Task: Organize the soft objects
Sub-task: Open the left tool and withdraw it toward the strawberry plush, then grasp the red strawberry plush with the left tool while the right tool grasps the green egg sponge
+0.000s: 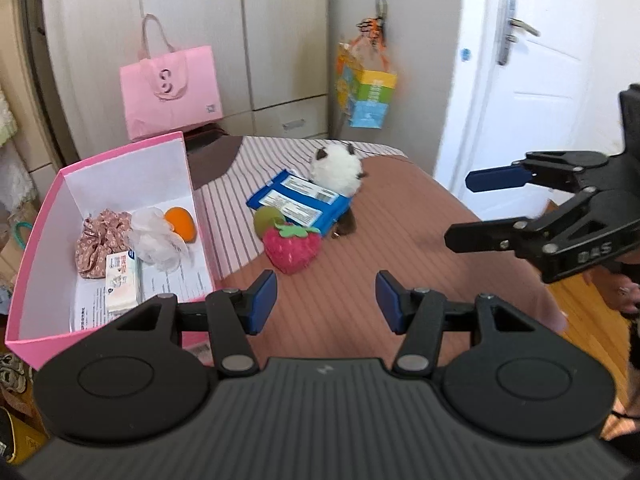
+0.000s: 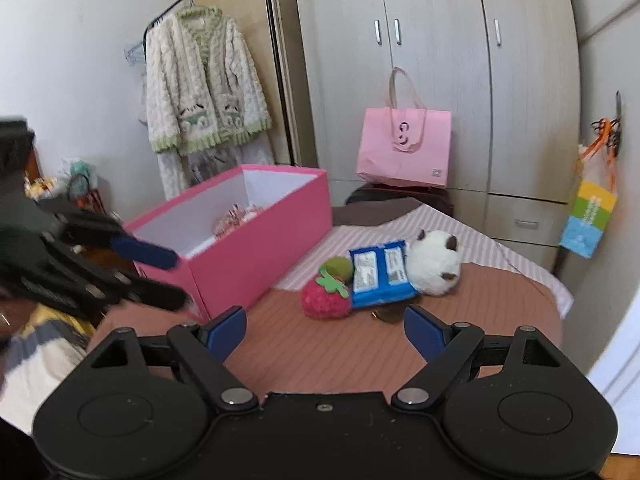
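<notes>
On the brown bed cover lie a red strawberry plush [image 1: 292, 250] [image 2: 326, 300], a green ball [image 1: 266, 218] [image 2: 340, 267], a blue packet [image 1: 300, 202] [image 2: 380, 274] and a white plush with brown ears [image 1: 338, 168] [image 2: 434, 262]. To their left stands the pink box [image 1: 38, 220] [image 2: 256, 252], holding a floral scrunchie [image 1: 100, 240], a white mesh puff [image 1: 154, 240], an orange piece [image 1: 181, 222] and a tissue packet [image 1: 122, 280]. My left gripper [image 1: 326, 300] [image 2: 178, 280] hovers open and empty near the box's corner. My right gripper [image 2: 325, 330] [image 1: 460, 210] is open wide and empty, short of the strawberry.
A pink paper bag [image 1: 172, 88] [image 2: 404, 148] stands against the wardrobe [image 1: 280, 20]. A colourful bag [image 1: 366, 92] [image 2: 588, 216] hangs beside a white door [image 1: 540, 80]. A fleece robe [image 2: 204, 80] hangs on a rack. The bed's edge drops off to wooden floor [image 1: 592, 320].
</notes>
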The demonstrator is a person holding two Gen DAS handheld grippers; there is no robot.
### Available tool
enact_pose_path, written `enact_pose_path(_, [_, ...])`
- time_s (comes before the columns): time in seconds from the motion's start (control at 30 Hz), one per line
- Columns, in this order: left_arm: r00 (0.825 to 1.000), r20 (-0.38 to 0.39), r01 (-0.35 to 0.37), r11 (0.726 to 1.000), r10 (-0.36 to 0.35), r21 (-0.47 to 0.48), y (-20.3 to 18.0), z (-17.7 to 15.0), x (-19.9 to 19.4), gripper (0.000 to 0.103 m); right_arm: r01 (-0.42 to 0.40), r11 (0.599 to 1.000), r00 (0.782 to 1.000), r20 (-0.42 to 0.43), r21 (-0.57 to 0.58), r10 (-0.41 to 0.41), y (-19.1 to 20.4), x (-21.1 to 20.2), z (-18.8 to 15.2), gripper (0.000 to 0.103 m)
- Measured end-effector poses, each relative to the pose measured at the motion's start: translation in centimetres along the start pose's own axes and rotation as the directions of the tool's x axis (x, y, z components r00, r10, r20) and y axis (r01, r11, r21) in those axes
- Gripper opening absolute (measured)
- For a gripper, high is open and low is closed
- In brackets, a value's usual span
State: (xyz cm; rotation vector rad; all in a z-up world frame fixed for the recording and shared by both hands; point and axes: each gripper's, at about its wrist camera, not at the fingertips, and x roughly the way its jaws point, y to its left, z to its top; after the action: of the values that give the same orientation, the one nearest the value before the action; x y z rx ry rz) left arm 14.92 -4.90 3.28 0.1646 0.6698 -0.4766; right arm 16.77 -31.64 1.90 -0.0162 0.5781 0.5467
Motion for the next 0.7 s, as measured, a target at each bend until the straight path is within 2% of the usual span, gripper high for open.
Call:
enact_pose_path(0.23, [0.999, 0.01, -0.038, 0.997, 0.039, -0.071, -0.4, 0.4, 4.8, 0.053, -0.059, 0.997, 0.998, 0.004, -0.048, 0.06, -0.6, 3.7, 2.4, 0.089])
enact_pose_path(0.37, [0.995, 0.016, -0.093, 0.988, 0.095, -0.123, -0.5, 0.1, 7.6, 0.053, -0.102, 0.993, 0.995, -0.023, -0.053, 0.101, -1.9, 6.8, 3.6, 0.089])
enact_pose_path(0.53, [0.992, 0.024, -0.118, 0.979, 0.124, -0.165, -0.5, -0.5, 10.5, 0.053, -0.184, 0.982, 0.981, -0.062, -0.037, 0.181, -3.6, 9.9, 4.4, 0.088])
enact_pose_path(0.7, [0.987, 0.034, -0.147, 0.966, 0.158, -0.215, -0.7, -0.9, 13.5, 0.053, -0.224, 0.974, 0.968, -0.117, -0.02, 0.22, -5.0, 13.7, 4.7, 0.083])
